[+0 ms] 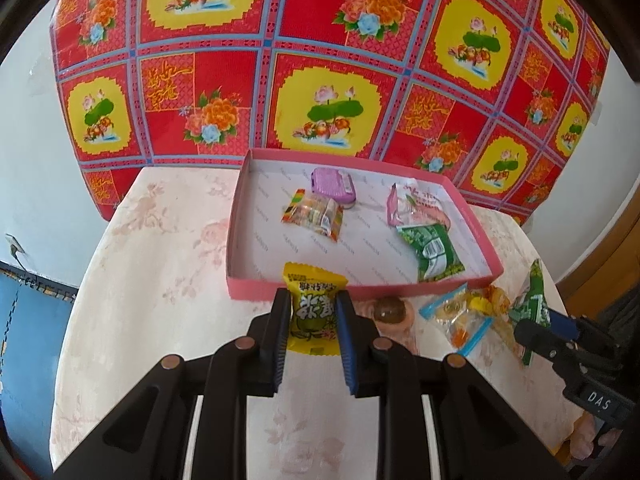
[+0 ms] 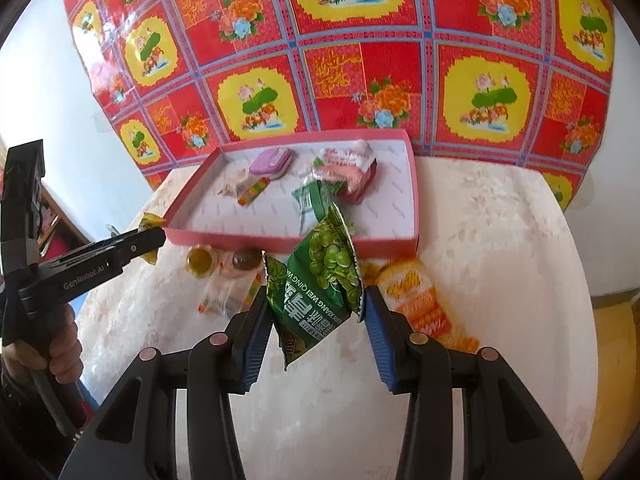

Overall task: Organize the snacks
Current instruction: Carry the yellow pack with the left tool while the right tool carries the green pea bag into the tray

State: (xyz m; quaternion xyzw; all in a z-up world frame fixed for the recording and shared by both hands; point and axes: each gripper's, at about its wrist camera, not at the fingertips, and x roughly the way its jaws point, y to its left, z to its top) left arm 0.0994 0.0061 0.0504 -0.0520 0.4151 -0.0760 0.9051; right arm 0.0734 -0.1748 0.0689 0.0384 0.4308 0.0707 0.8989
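Yellow packet [image 1: 311, 307] pinched upright; green pea packet [image 2: 316, 284] crumpled, tilted.

The tray [image 1: 256, 292] sits on the table [image 1: 152, 264], with loose snacks [image 1: 460, 316] before it.

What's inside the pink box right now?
In the pink box: a purple tin, a rainbow candy bag, a pink packet and a green packet. Anything beneath them is hidden.

Left hand-held gripper [image 1: 313, 316]: black moulded linkage arms, copper-coloured pivot pins, ribbed blue pads [image 1: 346, 344]. Right hand-held gripper [image 2: 316, 312]: same build. Side bodies carry white lettering ("GenRobot.AI" on left unit, "DAS" on right). Hand [image 2: 60, 350] wraps a black handle.
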